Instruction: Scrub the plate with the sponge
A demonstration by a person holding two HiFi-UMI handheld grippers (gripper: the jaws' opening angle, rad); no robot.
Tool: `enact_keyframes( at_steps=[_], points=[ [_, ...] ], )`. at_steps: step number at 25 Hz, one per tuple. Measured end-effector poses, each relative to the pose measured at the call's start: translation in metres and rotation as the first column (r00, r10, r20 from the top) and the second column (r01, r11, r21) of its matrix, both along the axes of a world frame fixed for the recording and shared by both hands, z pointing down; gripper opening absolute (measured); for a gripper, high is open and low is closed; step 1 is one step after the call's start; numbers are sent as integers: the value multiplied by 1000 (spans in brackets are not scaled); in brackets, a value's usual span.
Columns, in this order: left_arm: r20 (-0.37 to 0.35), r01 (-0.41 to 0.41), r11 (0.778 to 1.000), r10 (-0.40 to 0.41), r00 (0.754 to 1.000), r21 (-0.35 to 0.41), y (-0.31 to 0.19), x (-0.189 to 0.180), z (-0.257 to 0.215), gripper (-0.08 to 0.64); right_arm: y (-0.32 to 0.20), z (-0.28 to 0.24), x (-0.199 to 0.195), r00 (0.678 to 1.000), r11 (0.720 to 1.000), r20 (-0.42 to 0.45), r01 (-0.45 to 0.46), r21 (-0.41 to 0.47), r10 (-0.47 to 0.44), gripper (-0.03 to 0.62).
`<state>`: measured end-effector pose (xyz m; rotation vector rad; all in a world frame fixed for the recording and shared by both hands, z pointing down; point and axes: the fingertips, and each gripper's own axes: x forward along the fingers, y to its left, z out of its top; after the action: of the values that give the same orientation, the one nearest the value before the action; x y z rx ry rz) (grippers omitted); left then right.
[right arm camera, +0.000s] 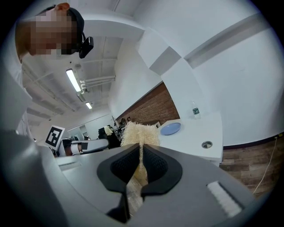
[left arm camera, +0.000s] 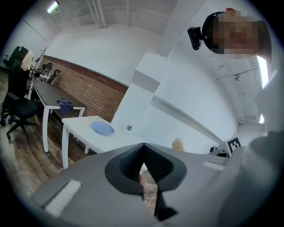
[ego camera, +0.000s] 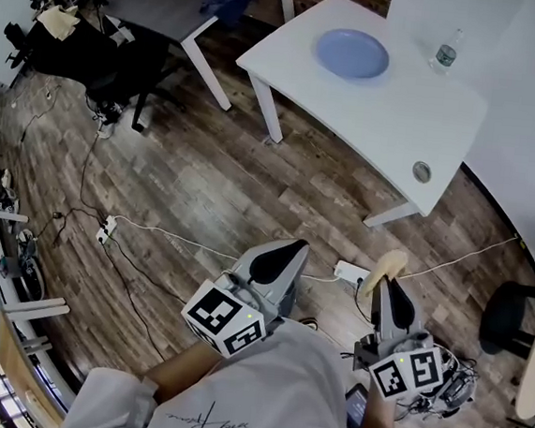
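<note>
A light blue plate (ego camera: 353, 54) lies on the white table (ego camera: 389, 126) far ahead of me, across the wooden floor. The left gripper view shows the plate (left arm camera: 103, 128) small and distant, and the right gripper view shows the plate (right arm camera: 170, 128) past the sponge. My right gripper (ego camera: 385, 284) is shut on a pale yellow fibrous sponge (ego camera: 383, 267), which sticks up above the closed jaws (right arm camera: 138, 133). The left gripper (ego camera: 285, 254) is held beside it, shut with nothing between its pads (left arm camera: 143, 147). Both are close to my body, well short of the table.
A water bottle (ego camera: 445, 51) stands on the table right of the plate, and a round cable hole (ego camera: 422, 172) sits near the table's front corner. Cables and a power strip (ego camera: 350, 273) lie on the floor. A dark desk (ego camera: 175, 2) and office chair (ego camera: 121, 72) are at the left, a black stool (ego camera: 512, 317) at the right.
</note>
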<state>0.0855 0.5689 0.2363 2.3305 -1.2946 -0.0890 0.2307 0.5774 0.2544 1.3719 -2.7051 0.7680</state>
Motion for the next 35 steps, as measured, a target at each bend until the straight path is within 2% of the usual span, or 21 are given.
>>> enact_keyframes(
  at_steps=[8,15,21,27,35],
  points=[
    [-29,18,999,-17,999,39,-42,-48,-3,17,-45,3,-43,1000,1000,-26,0,4,0,29],
    [-58,35,999,-35,998,15,-60,-72,8,17,-65,3,-66,999,1000,-32,30,-9,-30,29],
    [-51,40,999,-42,998,-26,-85,-72,13,17,-99,10,-75,998,998,-30,55,-28,-56,29],
    [-19,61,998,-62,998,-33,-129,-86,14,17,-144,10,-87,996,996,-29,77,-33,-78,31],
    [-5,26,999,-26,1000,-27,-223,-52,6,17,-225,13,-64,996,995,-40,80,-57,-83,31]
  ],
)
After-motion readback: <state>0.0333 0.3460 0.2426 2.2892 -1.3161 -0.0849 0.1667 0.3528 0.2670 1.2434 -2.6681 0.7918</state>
